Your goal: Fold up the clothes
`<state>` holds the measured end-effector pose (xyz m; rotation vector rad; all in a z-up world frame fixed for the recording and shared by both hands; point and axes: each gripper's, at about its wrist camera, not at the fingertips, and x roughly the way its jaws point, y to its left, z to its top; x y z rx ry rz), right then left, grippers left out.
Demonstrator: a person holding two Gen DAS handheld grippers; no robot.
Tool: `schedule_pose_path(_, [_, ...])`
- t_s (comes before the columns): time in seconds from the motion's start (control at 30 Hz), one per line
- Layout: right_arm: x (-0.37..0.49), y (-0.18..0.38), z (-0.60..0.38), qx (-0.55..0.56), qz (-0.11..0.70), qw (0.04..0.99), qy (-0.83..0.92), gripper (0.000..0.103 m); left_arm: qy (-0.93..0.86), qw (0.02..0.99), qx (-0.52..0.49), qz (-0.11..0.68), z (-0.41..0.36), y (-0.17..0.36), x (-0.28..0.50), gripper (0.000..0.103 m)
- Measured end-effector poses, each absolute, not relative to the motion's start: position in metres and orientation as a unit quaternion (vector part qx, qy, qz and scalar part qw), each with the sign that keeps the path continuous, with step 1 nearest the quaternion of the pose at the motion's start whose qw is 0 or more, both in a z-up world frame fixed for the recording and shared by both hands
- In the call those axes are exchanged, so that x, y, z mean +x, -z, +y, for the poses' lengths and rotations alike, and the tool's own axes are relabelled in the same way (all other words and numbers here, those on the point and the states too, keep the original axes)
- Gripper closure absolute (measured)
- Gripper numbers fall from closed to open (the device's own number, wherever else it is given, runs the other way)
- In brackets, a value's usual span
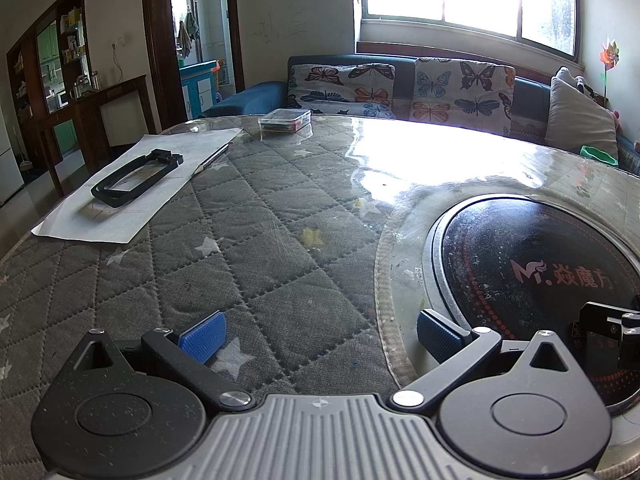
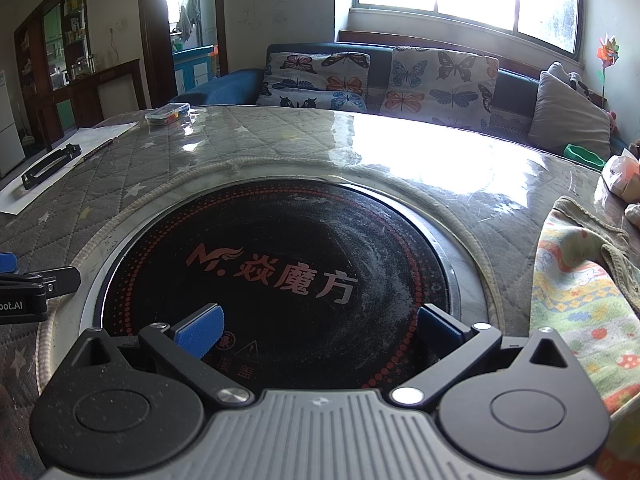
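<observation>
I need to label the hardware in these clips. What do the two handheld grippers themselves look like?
Both look identical. The left gripper and right gripper each have a ribbed grey centre body, two round black speckled housings, black linkage arms with silver pivot screws, and blue textured finger pads. In the right wrist view, the left gripper's side shows white lettering ending "bot.AI". No cables or sleeves are visible.

Both wrist views look low across the table [image 1: 280, 208], sharing the cooktop [image 2: 280, 264].

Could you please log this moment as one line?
left gripper open, empty | right gripper open over cooktop | patterned garment unfolded, untouched, right side
</observation>
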<state>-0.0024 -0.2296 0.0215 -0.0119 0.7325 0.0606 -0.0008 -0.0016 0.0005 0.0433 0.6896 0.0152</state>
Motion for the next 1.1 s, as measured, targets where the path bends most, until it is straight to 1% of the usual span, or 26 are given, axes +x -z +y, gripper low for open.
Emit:
schedule_pose_path(0.53, [-0.003, -0.023, -0.227, -0.008, 0.36, 0.932, -0.035, 0.0, -0.007, 0.941, 0.022, 0.337, 0.0, 0.0, 0.0, 0.0])
schedule_pose_path(0.9, [-0.028, -0.029, -0.216, -0.028, 0.362, 0.93, -0.057, 0.0, -0.007, 0.936, 0.043, 0.349, -0.013, -0.006, -0.016, 0.0])
schedule_pose_path(1.1, [-0.05, -0.046, -0.22, -0.032, 0.35, 0.933, -0.073, 0.0, 0.01, 0.934, 0.047, 0.355, -0.021, -0.016, -0.038, 0.0])
